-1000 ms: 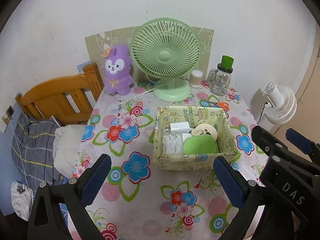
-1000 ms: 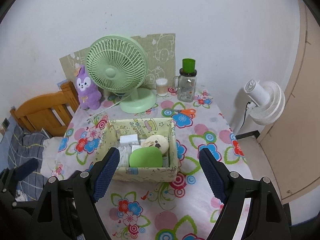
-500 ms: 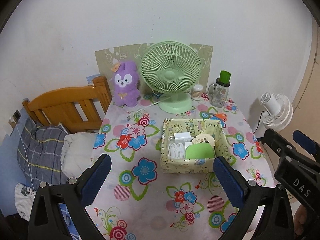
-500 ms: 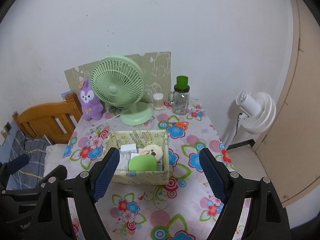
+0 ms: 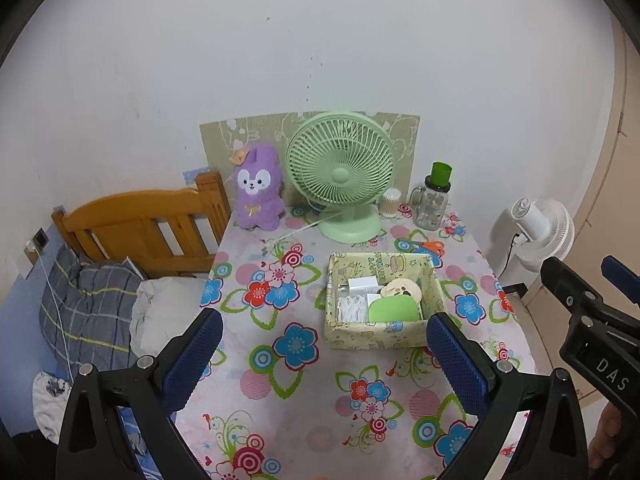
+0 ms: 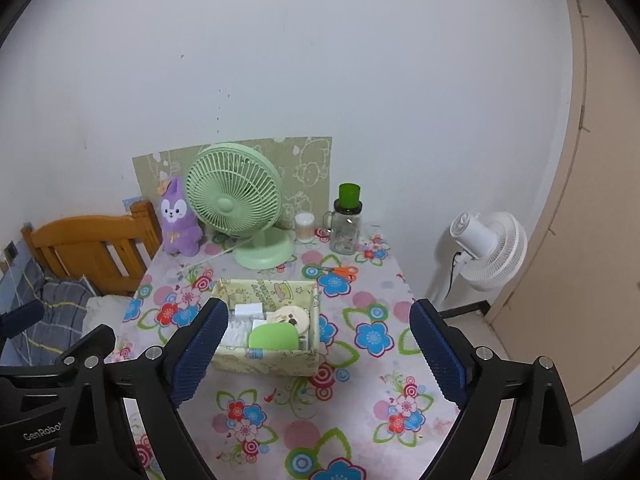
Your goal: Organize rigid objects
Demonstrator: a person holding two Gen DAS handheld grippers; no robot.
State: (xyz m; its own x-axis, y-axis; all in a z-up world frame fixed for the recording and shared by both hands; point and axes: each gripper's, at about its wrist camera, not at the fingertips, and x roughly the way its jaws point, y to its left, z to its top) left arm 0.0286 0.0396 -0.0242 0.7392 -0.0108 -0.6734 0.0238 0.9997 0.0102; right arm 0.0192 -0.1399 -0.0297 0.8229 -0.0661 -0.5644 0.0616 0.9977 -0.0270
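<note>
A yellow patterned box (image 5: 376, 338) (image 6: 264, 360) stands on the flowered table. It holds a white charger (image 5: 362, 283), a green flat case (image 5: 394, 309) (image 6: 274, 337), a round cream item (image 5: 401, 290) and white cotton swabs (image 5: 351, 307). Orange scissors (image 5: 427, 245) (image 6: 340, 271) lie on the cloth behind the box. My left gripper (image 5: 324, 354) is open and empty, high above the table's near part. My right gripper (image 6: 318, 354) is open and empty, also raised and well back from the box.
A green desk fan (image 5: 340, 176), a purple plush rabbit (image 5: 258, 188), a swab jar (image 5: 390, 203) and a glass mug with green lid (image 5: 434, 198) line the back. A wooden bed headboard (image 5: 140, 224) is left. A white floor fan (image 5: 540, 228) stands right.
Both grippers have pulled back and up from the table, so the box and table look smaller and more wall shows. Both stay open and empty.
</note>
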